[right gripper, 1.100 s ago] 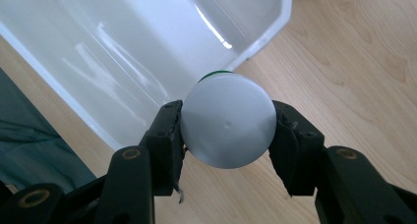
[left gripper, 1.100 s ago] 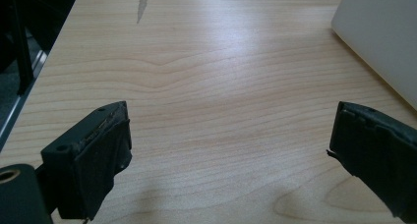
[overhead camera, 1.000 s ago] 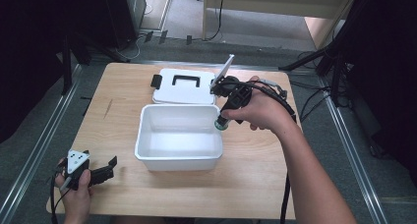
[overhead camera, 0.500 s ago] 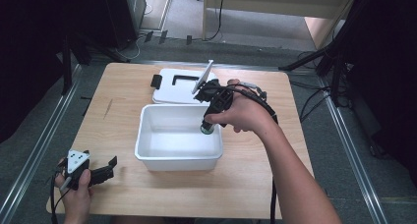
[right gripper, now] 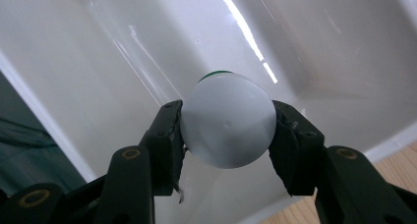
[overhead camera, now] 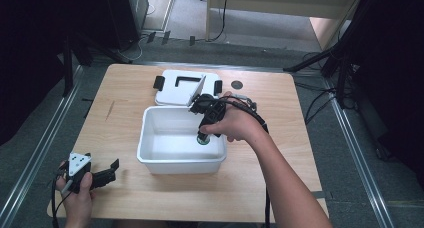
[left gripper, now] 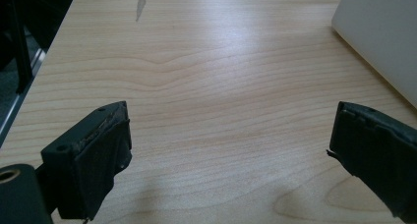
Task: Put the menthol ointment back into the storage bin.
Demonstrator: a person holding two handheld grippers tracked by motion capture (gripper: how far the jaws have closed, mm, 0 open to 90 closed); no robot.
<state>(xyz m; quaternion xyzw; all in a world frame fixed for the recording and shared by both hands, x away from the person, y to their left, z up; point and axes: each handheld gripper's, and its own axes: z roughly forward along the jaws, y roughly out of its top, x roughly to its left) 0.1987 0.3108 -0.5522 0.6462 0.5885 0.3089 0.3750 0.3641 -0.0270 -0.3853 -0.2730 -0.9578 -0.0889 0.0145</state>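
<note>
Wooden worktop carries 1 white plastic bin, open-topped, sitting near the centre. Directly behind the bin, touching or just beside its far rim, lies a white lid with black latches at its 2 short ends. A small dark round mark shows on the worktop right of the lid. Right gripper reaches down into the bin from its right rear corner, held by the person's right hand. In the right gripper view the 2 black jaws are closed against opposite sides of a round white-topped object, a thin green edge visible along its far rim; the white bin walls surround it. In the high view the same object shows as a dark green disc low inside the bin, near the right wall; whether it touches the bin floor cannot be told. Left gripper rests at the near left corner of the worktop, in the person's left hand, pointing toward the bin and well apart from it. In the left gripper view its 2 jaws stand wide apart with only bare wood between them, and the bin's side sits at upper right.
</note>
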